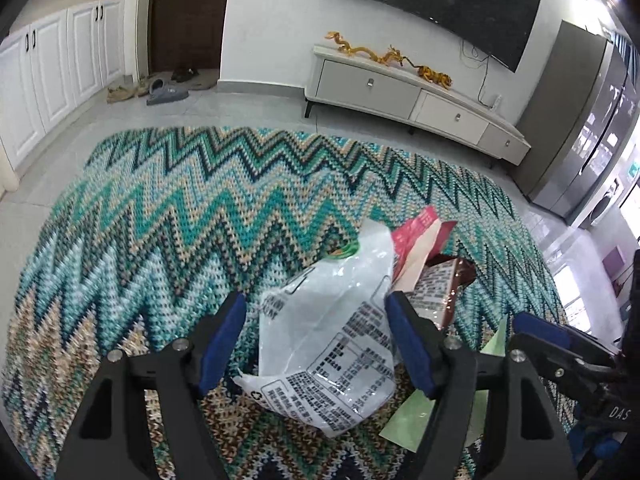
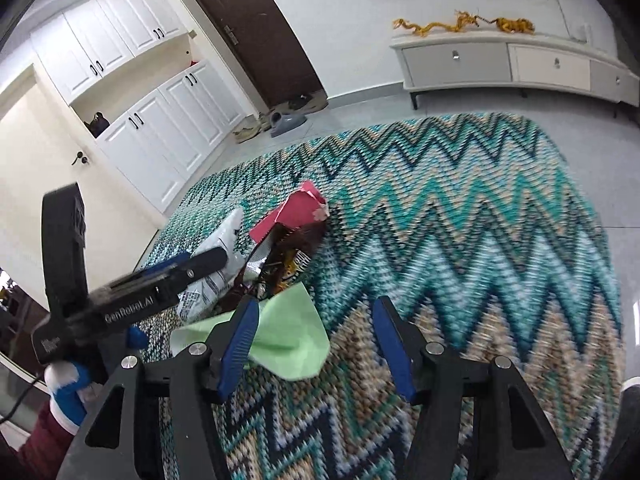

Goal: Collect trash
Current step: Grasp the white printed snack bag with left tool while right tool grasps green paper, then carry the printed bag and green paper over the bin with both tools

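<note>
A pile of trash lies on the zigzag rug (image 1: 180, 216). In the left wrist view my left gripper (image 1: 316, 304) is open, its jaws on either side of a white printed plastic bag (image 1: 332, 344). Behind the bag lie a red carton (image 1: 420, 236) and a brown foil wrapper (image 1: 444, 284). A green paper sheet (image 1: 416, 412) lies under my right finger. In the right wrist view my right gripper (image 2: 314, 310) is open and empty above the rug (image 2: 460, 240), with the green paper (image 2: 288, 340) by its left finger, the red carton (image 2: 296, 212) and the white bag (image 2: 224, 240) beyond.
A white TV cabinet (image 1: 400, 92) with gold dragon ornaments stands against the far wall under a TV. A grey fridge (image 1: 580, 120) is at right. White cupboards (image 2: 160, 128), a brown door (image 2: 256, 36) and slippers (image 2: 284, 120) are at left. Tiled floor surrounds the rug.
</note>
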`<state>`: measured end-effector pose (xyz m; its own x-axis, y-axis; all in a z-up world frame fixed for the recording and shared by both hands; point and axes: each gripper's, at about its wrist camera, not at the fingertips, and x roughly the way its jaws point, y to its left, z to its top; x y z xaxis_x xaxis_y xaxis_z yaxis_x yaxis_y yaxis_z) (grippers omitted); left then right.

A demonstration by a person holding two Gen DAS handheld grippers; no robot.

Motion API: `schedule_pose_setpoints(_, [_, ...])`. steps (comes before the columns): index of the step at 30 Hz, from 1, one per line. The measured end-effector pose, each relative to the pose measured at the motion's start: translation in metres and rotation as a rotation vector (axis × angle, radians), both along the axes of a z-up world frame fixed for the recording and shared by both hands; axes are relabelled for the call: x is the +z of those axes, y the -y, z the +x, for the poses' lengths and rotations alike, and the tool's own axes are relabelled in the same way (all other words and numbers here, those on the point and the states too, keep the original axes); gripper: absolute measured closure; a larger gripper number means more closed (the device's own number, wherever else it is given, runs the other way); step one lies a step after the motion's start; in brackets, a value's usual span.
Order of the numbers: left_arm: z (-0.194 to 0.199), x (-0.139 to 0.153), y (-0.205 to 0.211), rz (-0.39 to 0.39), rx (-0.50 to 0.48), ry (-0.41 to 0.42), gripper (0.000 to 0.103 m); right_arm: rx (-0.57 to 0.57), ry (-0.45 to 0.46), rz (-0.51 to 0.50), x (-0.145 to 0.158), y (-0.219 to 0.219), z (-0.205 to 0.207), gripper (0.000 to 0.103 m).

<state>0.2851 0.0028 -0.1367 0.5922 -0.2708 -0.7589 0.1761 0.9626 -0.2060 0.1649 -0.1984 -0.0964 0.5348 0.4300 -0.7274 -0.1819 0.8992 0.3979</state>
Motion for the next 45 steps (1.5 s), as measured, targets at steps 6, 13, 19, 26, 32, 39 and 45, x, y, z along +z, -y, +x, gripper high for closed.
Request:
schedule_pose_setpoints(6, [-0.006,-0.010,-0.005,-0.048,-0.009,-0.021,0.032,0.054,-0.029,0.048,-0.009,-0.010,0.005,0.044])
schedule_pose_setpoints(13, [-0.019,-0.012,-0.008,-0.056,-0.004,-0.017,0.048,0.116,-0.029,0.084,-0.011,-0.018,-0.014,0.071])
schedule_pose_setpoints(19, [-0.034,-0.006,-0.011,-0.064,-0.003,-0.005,0.067,0.116,-0.021,0.102,-0.009,-0.008,-0.031,0.083])
schedule_pose_setpoints(26, [-0.068,0.012,-0.017,-0.060,-0.001,0.042,0.070,0.117,0.036,0.089,0.008,-0.002,-0.055,0.086])
schedule_pose_setpoints(32, [-0.094,0.035,-0.027,-0.064,0.014,0.084,0.070,0.098,0.088,0.097,0.028,0.006,-0.075,0.086])
schedule_pose_setpoints(39, [-0.127,0.055,-0.032,-0.049,0.021,0.134,0.070,0.052,0.132,0.093,0.051,0.014,-0.100,0.086])
schedule_pose_setpoints(45, [-0.149,0.072,-0.024,-0.021,0.029,0.179,0.070,0.008,0.163,0.079,0.064,0.025,-0.121,0.086])
